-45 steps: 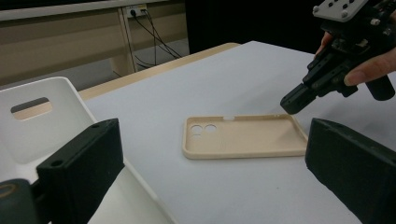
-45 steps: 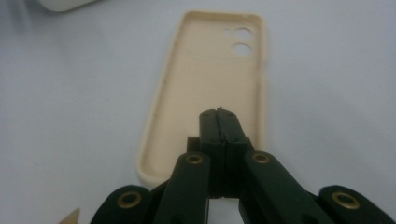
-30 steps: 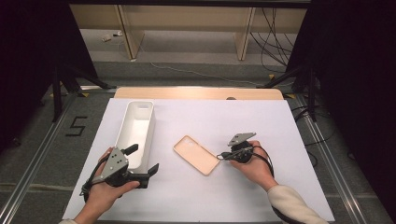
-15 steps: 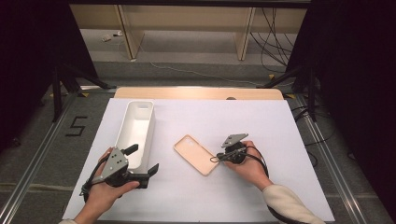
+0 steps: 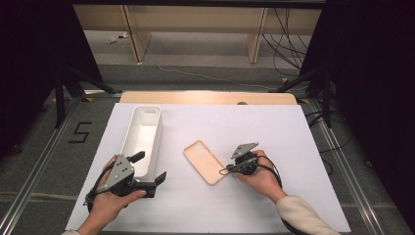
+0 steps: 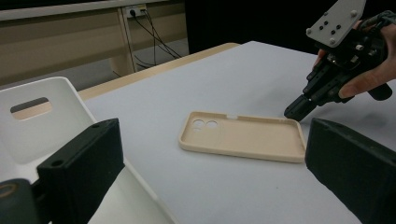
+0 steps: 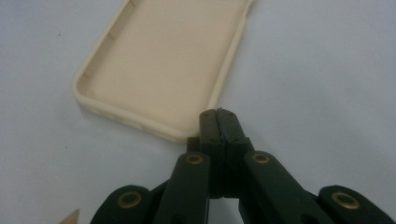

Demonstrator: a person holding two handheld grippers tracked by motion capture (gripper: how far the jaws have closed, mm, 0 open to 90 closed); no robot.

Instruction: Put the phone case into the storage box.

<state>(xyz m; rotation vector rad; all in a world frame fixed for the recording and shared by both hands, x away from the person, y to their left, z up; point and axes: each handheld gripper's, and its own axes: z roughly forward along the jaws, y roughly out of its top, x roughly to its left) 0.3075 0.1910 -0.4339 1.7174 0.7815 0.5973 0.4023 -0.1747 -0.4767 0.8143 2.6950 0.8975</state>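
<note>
In the high view, a beige phone case point(image 5: 205, 162) is seen lying open side up on the white surface point(image 5: 293, 132), between the two grippers, and a long white bin point(image 5: 142, 139) is placed to its left. The left gripper point(image 5: 149, 169) is held at the near end of the bin with its jaws spread wide; the right gripper point(image 5: 226, 171) is held with its tip at the near right corner of the case. In the left gripper view, details hidden from above are given: two round camera holes at the far left end of the case, a small notch in its far rim, and a slot handle cut in the end wall of the bin point(image 6: 32, 121). The inside of the bin is seen there only in part, and nothing is seen in it. In the right gripper view, the jaws are shown pressed together, nothing pinched, with the tip point(image 7: 219, 122) just at the rim of the case point(image 7: 159, 70); whether it is touched cannot be told. The hollow of the case holds nothing.
</note>
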